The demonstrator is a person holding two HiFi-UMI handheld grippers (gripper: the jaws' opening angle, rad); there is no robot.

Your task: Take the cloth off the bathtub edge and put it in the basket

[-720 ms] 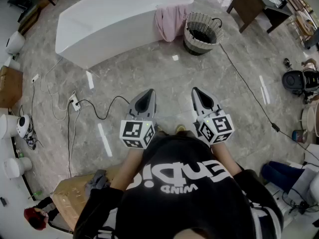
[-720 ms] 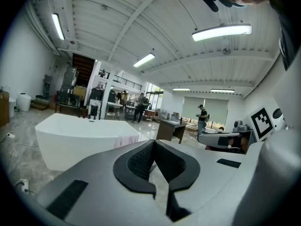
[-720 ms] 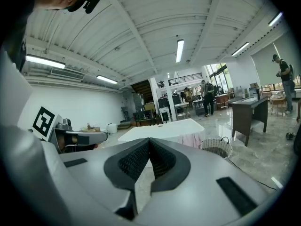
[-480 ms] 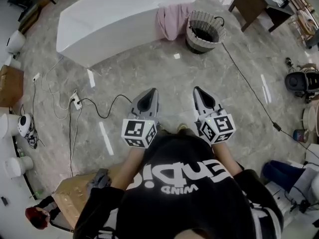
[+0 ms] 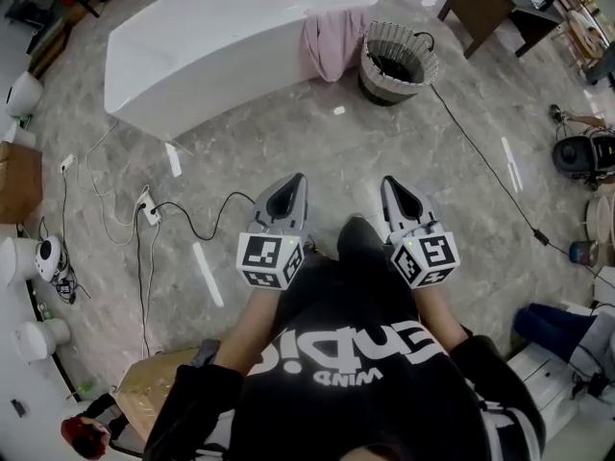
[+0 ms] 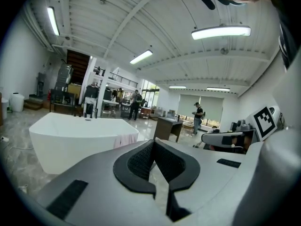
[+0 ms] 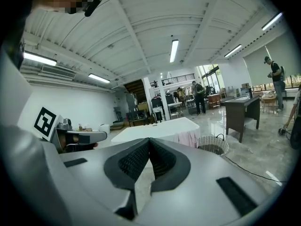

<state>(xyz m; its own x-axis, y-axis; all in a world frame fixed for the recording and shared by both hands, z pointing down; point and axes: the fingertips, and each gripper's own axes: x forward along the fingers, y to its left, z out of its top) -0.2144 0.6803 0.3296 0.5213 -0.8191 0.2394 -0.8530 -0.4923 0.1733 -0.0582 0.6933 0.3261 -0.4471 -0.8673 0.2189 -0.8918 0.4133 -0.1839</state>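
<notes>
Left gripper [image 5: 293, 181] and right gripper [image 5: 391, 183]: jaws closed, empty. Cloth [image 5: 333, 41] hangs on bathtub [image 5: 211, 36] edge, beside basket [image 5: 396, 62]. Only the gripper views show people [image 7: 275, 79] standing beyond. Versus the earlier frame, a dark leg [image 5: 357, 243] shows between the grippers

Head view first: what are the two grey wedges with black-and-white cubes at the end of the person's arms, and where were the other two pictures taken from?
There is no robot here. A person, seen from a camera on their head looking down, holds a two-jaw gripper in each hand. The grey wedges are the left gripper and the right gripper; the marker cubes are part of them. The other two pictures come from a camera riding on each gripper, looking along its jaws. Both grippers are shut and hold nothing. Ahead, on the grey marble floor, stands a white bathtub with a pink cloth draped over its edge. A round woven basket stands beside the cloth. Neither gripper is near the cloth.
</notes>
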